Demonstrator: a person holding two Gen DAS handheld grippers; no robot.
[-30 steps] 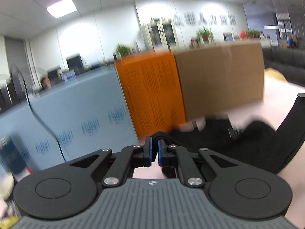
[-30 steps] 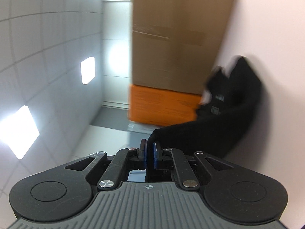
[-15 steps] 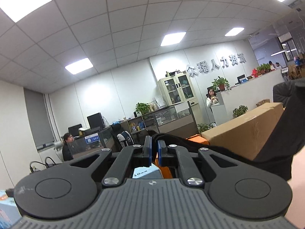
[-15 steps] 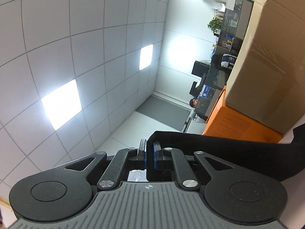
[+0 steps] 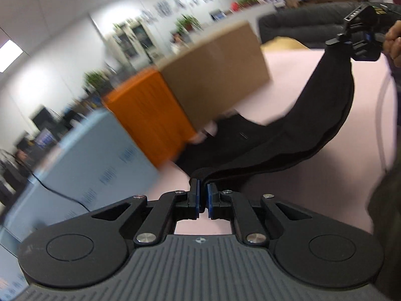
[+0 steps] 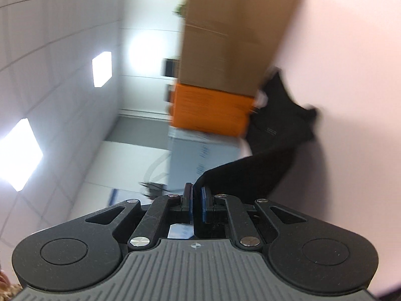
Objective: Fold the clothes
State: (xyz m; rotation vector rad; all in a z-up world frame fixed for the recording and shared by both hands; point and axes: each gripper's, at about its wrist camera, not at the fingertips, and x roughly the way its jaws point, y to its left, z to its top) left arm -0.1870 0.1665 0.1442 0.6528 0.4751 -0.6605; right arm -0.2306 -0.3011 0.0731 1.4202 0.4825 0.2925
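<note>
A black garment point(image 5: 295, 135) hangs as a band between my two grippers above the pale pink table point(image 5: 313, 190). My left gripper point(image 5: 203, 190) is shut on one end of its edge. My right gripper point(image 5: 356, 41) shows at the upper right of the left wrist view, shut on the other end. In the right wrist view the right gripper point(image 6: 196, 195) is shut on the garment point(image 6: 270, 155), whose far part lies bunched on the table point(image 6: 351, 75) by the boxes. The view is blurred.
A brown cardboard box point(image 5: 215, 75), an orange box point(image 5: 147, 110) and a pale blue box point(image 5: 95, 160) stand along the table's far side. A dark cable point(image 5: 55, 190) runs over the blue box. A hand point(image 5: 393, 40) holds the right gripper.
Both grippers have swung back down from pointing at the ceiling, with the garment still held. The table and boxes are in view again and the garment sags between the grippers.
</note>
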